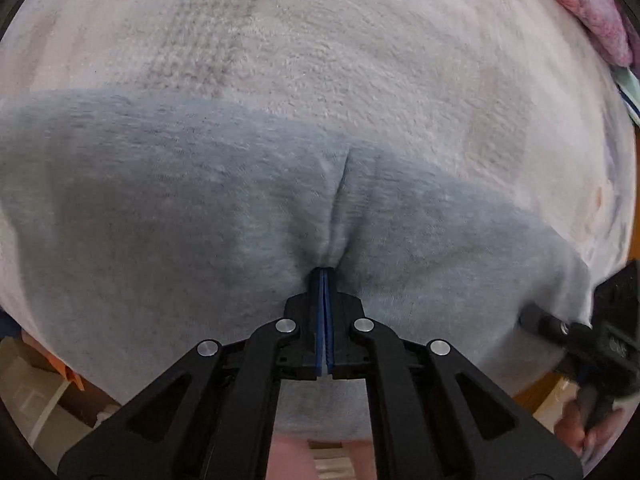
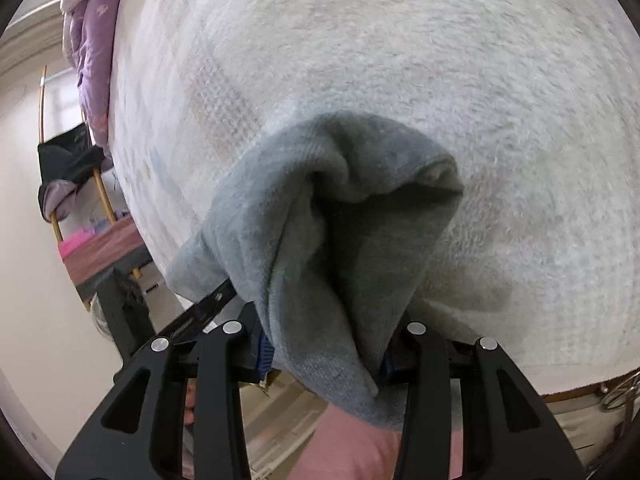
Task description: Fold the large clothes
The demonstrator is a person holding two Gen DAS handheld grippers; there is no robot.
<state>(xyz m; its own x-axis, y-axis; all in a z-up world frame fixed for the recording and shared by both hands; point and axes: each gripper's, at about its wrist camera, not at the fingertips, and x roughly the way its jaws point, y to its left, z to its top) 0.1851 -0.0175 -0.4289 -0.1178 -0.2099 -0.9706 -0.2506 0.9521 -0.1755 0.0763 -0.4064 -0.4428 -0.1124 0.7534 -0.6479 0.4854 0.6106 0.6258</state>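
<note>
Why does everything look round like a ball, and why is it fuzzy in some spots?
Both wrist views use a fisheye lens, so the white blanket bulges and the corners go black. In the left wrist view the right edge smears with blur. In the right wrist view the grey cloth folds into a dark shadowed hollow.

Grey garment (image 1: pixel 180 208): soft, matt knit cloth. White blanket (image 1: pixel 320 40): rough, fleecy pile. Left gripper (image 1: pixel 324 280): matt black plastic, bright metal pins.

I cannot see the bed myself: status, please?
Left gripper shut on grey garment. Right gripper shut on its bunched edge. White blanket beneath; nothing blocking.
</note>
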